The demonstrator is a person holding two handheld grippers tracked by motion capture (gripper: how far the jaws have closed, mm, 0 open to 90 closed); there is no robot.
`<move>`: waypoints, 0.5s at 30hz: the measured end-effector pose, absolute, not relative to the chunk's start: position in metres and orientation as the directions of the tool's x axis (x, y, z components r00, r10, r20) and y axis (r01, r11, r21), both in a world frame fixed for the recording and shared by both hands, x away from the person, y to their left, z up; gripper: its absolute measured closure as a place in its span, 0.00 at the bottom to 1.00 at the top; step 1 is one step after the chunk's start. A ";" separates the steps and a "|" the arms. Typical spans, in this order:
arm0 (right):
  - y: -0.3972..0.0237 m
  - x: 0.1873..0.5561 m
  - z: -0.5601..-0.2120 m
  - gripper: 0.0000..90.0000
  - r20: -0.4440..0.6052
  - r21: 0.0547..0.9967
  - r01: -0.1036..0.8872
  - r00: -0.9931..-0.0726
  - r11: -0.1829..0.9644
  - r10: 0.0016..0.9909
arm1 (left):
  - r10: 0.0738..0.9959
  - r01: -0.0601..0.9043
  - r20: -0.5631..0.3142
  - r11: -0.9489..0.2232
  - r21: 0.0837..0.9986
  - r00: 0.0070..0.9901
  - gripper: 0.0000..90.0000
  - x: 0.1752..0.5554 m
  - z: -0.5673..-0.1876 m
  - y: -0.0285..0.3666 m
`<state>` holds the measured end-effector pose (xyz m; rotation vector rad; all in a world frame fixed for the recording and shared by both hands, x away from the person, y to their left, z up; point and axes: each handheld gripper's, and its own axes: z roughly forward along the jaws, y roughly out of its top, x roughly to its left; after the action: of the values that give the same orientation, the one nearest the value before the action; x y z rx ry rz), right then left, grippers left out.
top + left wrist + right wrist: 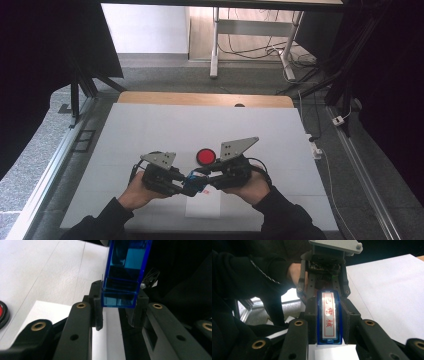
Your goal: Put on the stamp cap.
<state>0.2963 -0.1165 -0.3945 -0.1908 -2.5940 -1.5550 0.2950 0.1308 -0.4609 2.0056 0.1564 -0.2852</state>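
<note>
A small blue transparent box is held a little above the table between both grippers, which face each other. My left gripper is shut on one end and my right gripper on the other. In the left gripper view the blue box stands up from between the left gripper's pads. In the right gripper view the box shows a white label with red characters, clamped in the right gripper; the left gripper grips its far end.
A round red disc with a black rim lies just beyond the grippers, and shows as the disc at the left gripper view's edge. A white paper slip lies under the hands on the white table cover. Frame legs and cables stand beyond the table.
</note>
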 end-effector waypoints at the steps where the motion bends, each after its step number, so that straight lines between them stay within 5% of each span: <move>1: -0.117 0.297 -0.395 0.79 0.168 0.872 0.172 -0.985 0.458 0.048 | -0.021 0.231 -0.265 -0.432 0.872 0.964 0.77 0.295 -0.460 0.131; 15: -0.116 0.298 -0.398 0.79 0.169 0.863 0.173 -0.984 0.474 0.053 | 0.018 0.212 -0.228 -0.453 0.866 0.973 0.71 0.293 -0.461 0.129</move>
<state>0.2982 -0.1163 -0.3979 -0.2001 -2.5935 -1.5405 0.2930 0.1292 -0.4615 2.0321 0.1623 -0.2240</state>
